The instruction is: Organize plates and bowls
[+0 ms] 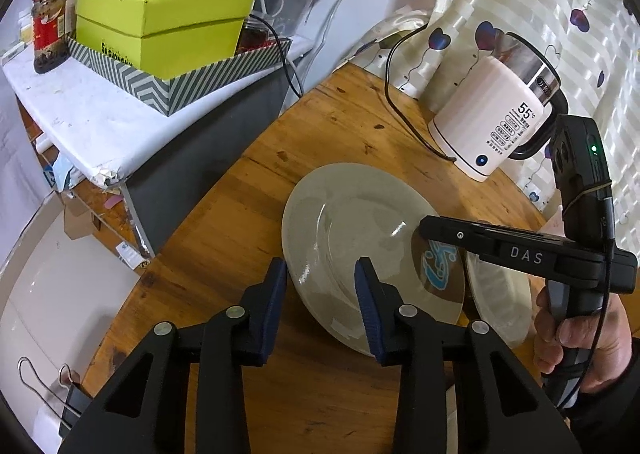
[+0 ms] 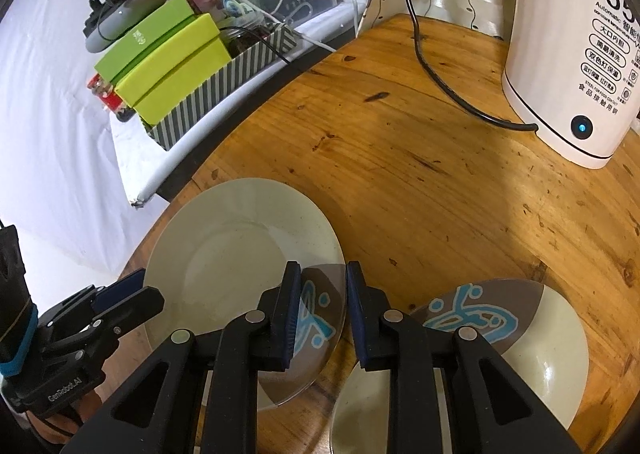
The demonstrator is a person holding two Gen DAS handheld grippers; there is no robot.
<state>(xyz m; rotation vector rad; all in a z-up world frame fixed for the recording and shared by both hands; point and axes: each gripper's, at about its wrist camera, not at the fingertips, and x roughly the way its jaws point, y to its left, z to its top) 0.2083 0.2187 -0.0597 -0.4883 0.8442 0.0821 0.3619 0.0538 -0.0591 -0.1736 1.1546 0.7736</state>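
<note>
left gripper (image 1: pixel 320 274): released, jaws apart straddling the near-left rim of the plate, not gripping
right gripper (image 2: pixel 320 286): released, jaws spread over the gap between both dishes
plate (image 1: pixel 352 230): flat on table (image 1: pixel 248 190), centre
bowl (image 2: pixel 552 338): just beside plate at 3 o'clock
kettle (image 1: pixel 492 114): 1 o'clock of plate, well apart

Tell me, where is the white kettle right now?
The white kettle stands at the wooden table's far right, by the curtain, beyond the plates.
</note>
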